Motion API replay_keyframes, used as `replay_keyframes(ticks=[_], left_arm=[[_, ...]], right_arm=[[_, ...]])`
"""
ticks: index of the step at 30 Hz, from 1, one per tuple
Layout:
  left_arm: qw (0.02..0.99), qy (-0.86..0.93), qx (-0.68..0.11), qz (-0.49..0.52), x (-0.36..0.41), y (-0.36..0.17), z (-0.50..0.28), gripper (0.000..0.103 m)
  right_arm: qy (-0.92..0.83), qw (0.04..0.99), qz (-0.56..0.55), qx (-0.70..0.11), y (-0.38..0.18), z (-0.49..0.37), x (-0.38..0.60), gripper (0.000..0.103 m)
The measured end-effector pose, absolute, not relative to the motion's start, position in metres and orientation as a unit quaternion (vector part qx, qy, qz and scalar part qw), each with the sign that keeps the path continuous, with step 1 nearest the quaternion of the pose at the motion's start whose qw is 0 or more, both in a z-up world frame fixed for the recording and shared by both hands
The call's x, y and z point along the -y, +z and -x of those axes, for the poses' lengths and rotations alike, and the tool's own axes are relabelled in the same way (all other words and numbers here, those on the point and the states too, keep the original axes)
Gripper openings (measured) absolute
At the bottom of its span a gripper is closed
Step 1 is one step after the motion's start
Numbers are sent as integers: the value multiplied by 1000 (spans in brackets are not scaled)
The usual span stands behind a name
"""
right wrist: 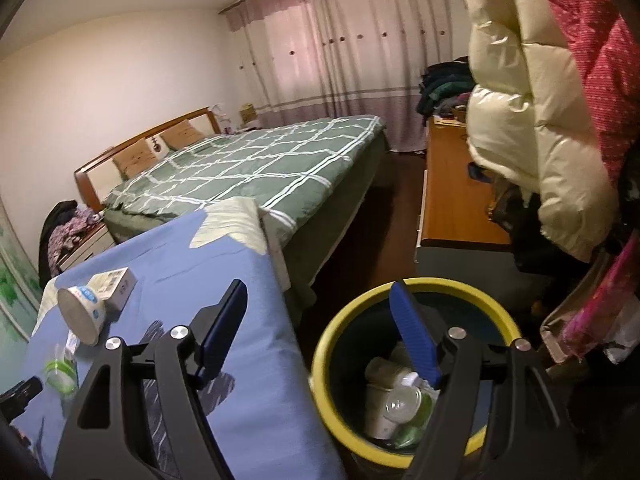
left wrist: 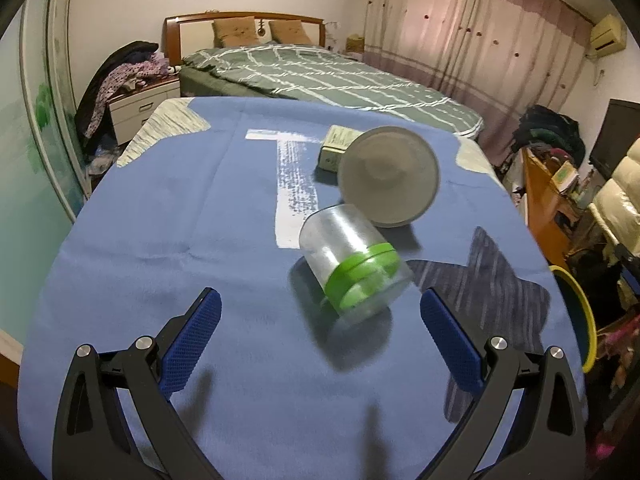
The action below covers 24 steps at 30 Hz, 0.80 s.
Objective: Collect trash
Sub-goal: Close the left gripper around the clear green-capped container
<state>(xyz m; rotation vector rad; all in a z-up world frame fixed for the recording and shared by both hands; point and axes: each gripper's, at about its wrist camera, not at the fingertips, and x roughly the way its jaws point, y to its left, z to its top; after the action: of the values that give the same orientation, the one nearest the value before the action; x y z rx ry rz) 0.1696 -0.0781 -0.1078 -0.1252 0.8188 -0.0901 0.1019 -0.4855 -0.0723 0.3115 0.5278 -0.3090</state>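
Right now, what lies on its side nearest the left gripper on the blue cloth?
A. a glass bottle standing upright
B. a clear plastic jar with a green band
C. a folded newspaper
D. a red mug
B: the clear plastic jar with a green band lies tipped over just ahead of the open left gripper.

A clear plastic jar (left wrist: 354, 266) with a green band lies on its side at the centre of the left wrist view, on the blue cloth. Just above it a grey paper cup (left wrist: 389, 176) lies tipped, bottom toward the camera, against a small pale box (left wrist: 336, 146). At lower right of the right wrist view, a yellow-rimmed bin (right wrist: 332, 344) holds cups and bottles.
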Motion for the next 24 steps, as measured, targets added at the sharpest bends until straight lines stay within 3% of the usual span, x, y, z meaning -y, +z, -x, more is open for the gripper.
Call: replay_keyframes(ticks=[13,24], left_arm=[[909,-32,-414,40,113,-128,-202,98],[914,5,-404,29,68,-121,-197,97]], right_arm=[[-133,939,-168,-270,-84,-104,486,71],[-123,940,-168,-270,-85,-106,478,71]])
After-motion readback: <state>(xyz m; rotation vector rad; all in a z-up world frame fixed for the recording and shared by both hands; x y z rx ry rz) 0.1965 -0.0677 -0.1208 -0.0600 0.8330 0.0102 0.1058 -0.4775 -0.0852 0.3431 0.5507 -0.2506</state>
